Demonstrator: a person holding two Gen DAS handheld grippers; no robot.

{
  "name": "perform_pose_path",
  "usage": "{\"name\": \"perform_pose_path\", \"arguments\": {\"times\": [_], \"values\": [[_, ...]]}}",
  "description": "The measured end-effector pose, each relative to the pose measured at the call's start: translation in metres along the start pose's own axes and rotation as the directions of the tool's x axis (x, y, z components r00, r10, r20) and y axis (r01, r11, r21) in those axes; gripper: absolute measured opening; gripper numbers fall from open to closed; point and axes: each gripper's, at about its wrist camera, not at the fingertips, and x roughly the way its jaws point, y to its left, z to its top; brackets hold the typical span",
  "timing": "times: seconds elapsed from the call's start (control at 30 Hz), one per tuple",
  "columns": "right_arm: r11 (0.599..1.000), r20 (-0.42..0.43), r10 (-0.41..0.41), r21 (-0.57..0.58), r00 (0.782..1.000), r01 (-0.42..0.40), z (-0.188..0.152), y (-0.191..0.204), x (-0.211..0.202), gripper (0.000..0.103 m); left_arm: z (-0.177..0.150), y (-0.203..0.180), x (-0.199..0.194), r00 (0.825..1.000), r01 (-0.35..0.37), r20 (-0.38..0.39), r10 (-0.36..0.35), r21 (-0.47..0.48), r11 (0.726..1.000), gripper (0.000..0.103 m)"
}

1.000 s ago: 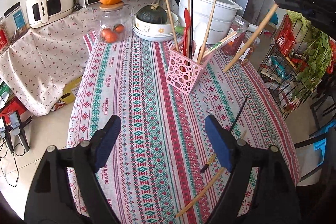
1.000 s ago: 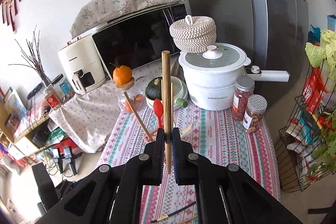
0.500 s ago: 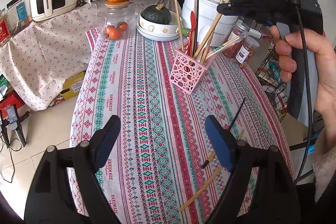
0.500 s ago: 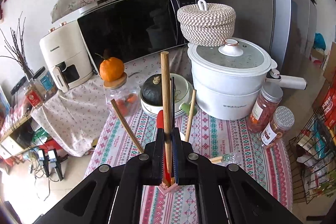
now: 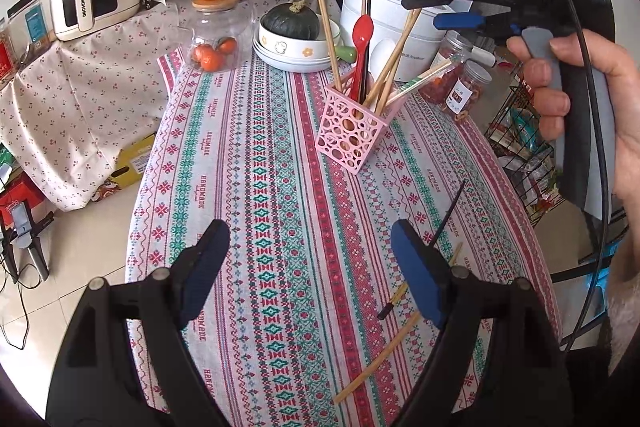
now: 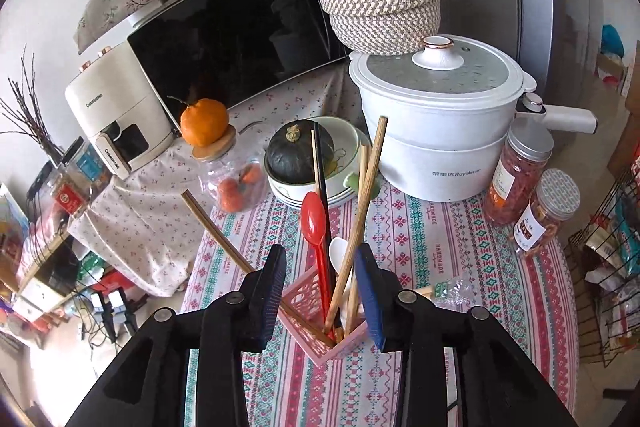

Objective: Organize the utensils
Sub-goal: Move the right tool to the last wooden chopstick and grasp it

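Note:
A pink lattice holder [image 5: 352, 135] [image 6: 302, 293] stands mid-table with a red spoon [image 5: 362, 31] [image 6: 314, 215], a white spoon and several chopsticks in it. My right gripper [image 6: 320, 267] [image 5: 436, 9] hovers just above the holder. Its jaws are opening. A wooden chopstick [image 6: 372, 179] [image 5: 400, 43] stands in the holder and leans between the jaws, with neither pad pressing on it. My left gripper [image 5: 308, 247] hangs open and empty over the near part of the table. By its right finger lie a black chopstick [image 5: 448, 215] and a wooden chopstick [image 5: 380, 355].
Behind the holder are a white pot [image 6: 436, 131], stacked bowls with a dark squash [image 5: 294, 23], a glass jar of oranges [image 5: 214, 43] and two snack jars [image 6: 520, 175]. A microwave and air fryer line the back. A wire rack [image 5: 524, 143] stands off the table's right edge.
The right gripper carried the wooden chopstick left and down into the pink holder, then its jaws parted and the chopstick now leans free. The left gripper stayed put.

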Motion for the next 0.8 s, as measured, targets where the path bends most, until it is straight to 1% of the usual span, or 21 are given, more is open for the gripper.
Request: {"name": "perform_pose_path", "arguments": {"times": [0.13, 0.17, 0.2, 0.3, 0.37, 0.57, 0.67, 0.8], "values": [[1.0, 0.033, -0.004, -0.009, 0.999, 0.004, 0.007, -0.007, -0.029, 0.053, -0.001, -0.002, 0.001, 1.0, -0.004, -0.004, 0.004, 0.005, 1.0, 0.083], [1.0, 0.042, -0.001, -0.011, 0.999, 0.002, 0.007, -0.009, -0.038, 0.057, -0.001, -0.002, 0.001, 1.0, -0.004, -0.005, 0.004, 0.005, 1.0, 0.083], [1.0, 0.049, 0.002, -0.013, 0.999, -0.002, 0.005, -0.011, -0.046, 0.062, -0.002, -0.002, 0.001, 1.0, -0.001, -0.007, 0.001, 0.004, 1.0, 0.083], [1.0, 0.055, 0.002, -0.025, 0.998, -0.001, -0.006, -0.017, -0.067, 0.073, -0.003, -0.003, 0.002, 1.0, 0.006, -0.02, -0.006, 0.003, 1.0, 0.085], [0.999, 0.048, -0.007, -0.032, 0.999, 0.009, -0.017, -0.022, -0.077, 0.077, -0.004, -0.004, 0.003, 1.0, 0.004, -0.026, -0.004, 0.007, 1.0, 0.086], [0.999, -0.007, -0.028, -0.044, 1.0, 0.027, -0.06, -0.043, -0.091, 0.084, -0.011, -0.008, 0.008, 0.999, -0.007, -0.054, 0.008, 0.021, 1.0, 0.093], [0.998, -0.043, -0.049, -0.046, 0.998, 0.047, -0.083, -0.056, -0.091, 0.085, -0.015, -0.011, 0.013, 0.997, -0.007, -0.078, 0.009, 0.025, 1.0, 0.093], [0.998, -0.102, -0.068, -0.017, 0.992, 0.067, -0.112, -0.077, -0.085, 0.085, -0.02, -0.015, 0.021, 0.993, -0.004, -0.118, 0.008, 0.032, 0.999, 0.093]]}}
